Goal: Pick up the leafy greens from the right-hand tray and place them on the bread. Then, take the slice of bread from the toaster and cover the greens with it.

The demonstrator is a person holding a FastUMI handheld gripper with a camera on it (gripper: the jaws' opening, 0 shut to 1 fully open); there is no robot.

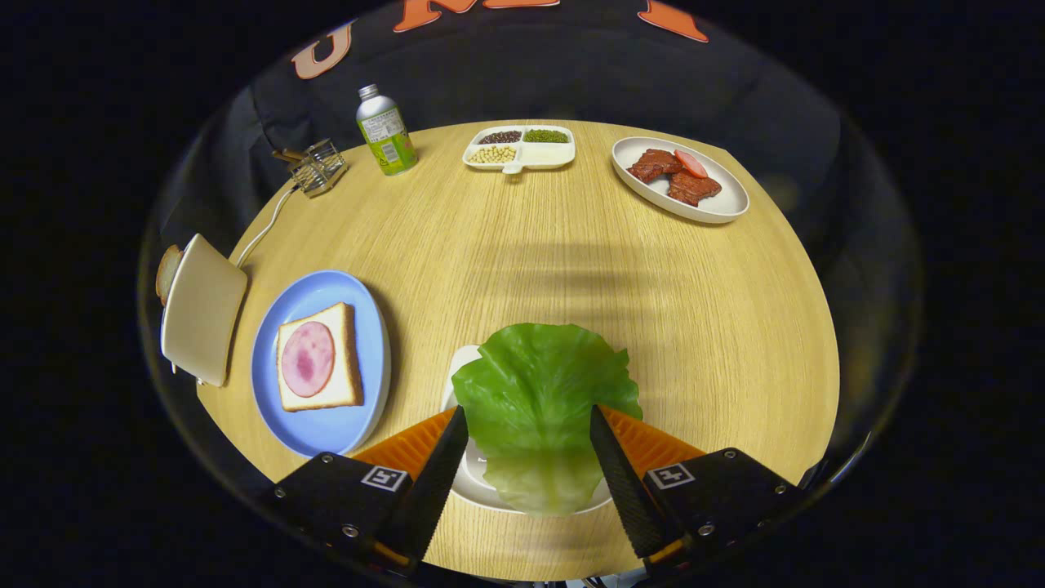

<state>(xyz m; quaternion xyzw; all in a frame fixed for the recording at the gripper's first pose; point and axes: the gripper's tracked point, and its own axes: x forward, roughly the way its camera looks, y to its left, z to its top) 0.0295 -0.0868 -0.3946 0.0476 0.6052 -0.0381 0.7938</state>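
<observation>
Lettuce point(543, 400) lies on its white tray point(459, 367) between the wide-open, empty claw point(529, 425); the bottle point(386, 131) label's writing is too small to read.

Green lettuce leaf point(539, 408) flat on tray point(459, 367).

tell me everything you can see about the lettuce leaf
The lettuce leaf is one broad, bright green leaf with a ruffled edge and faint veins, paling to whitish at its stem end nearest the tool. It looks smooth and slightly glossy, possibly plastic. It lies flat over a small white tray, covering most of it, on the wooden table. Its stem end sits between the tool's open fingers, which flank it; whether they touch it is unclear.
</observation>
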